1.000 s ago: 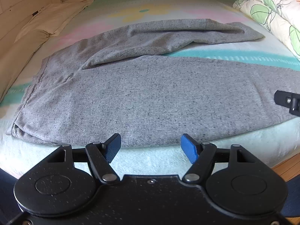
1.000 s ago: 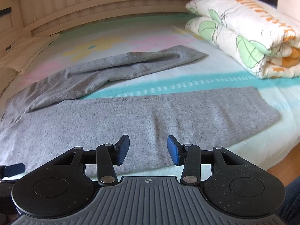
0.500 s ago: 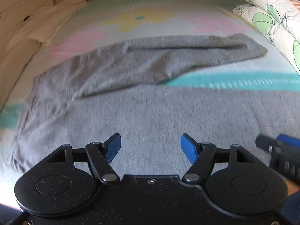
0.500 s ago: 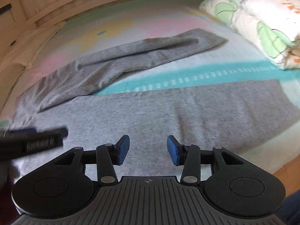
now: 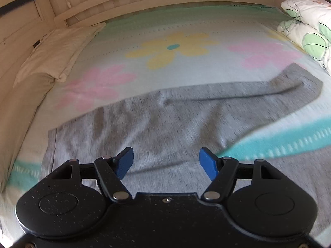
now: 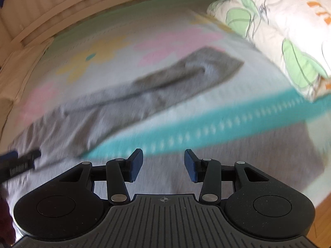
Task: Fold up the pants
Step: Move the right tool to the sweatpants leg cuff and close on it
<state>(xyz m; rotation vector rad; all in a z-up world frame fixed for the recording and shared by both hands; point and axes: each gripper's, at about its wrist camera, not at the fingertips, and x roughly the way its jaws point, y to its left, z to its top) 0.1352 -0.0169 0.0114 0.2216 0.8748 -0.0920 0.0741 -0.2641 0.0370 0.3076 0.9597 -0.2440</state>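
Note:
Grey pants (image 5: 165, 124) lie spread flat on the bed, waistband at the left and the two legs splayed out to the right. The far leg (image 6: 165, 86) runs up toward the quilt; the near leg (image 6: 258, 150) lies along the bed's front edge. My left gripper (image 5: 166, 163) hovers above the seat of the pants, open, with nothing between its blue pads. Over the near leg, my right gripper (image 6: 163, 164) is open and empty too. The left gripper's tip (image 6: 19, 163) shows at the left edge of the right wrist view.
The bed sheet (image 5: 175, 47) has flower prints and a teal stripe (image 6: 206, 128). A cream pillow (image 5: 58, 47) lies at the back left and a folded leaf-print quilt (image 6: 279, 24) at the right. A wooden headboard (image 5: 155, 2) runs behind. Wooden floor (image 6: 324, 217) shows at the lower right.
Both grippers have moved forward over the pants, away from the near bed edge, toward the far leg. Their jaws stay open and the pants lie as before.

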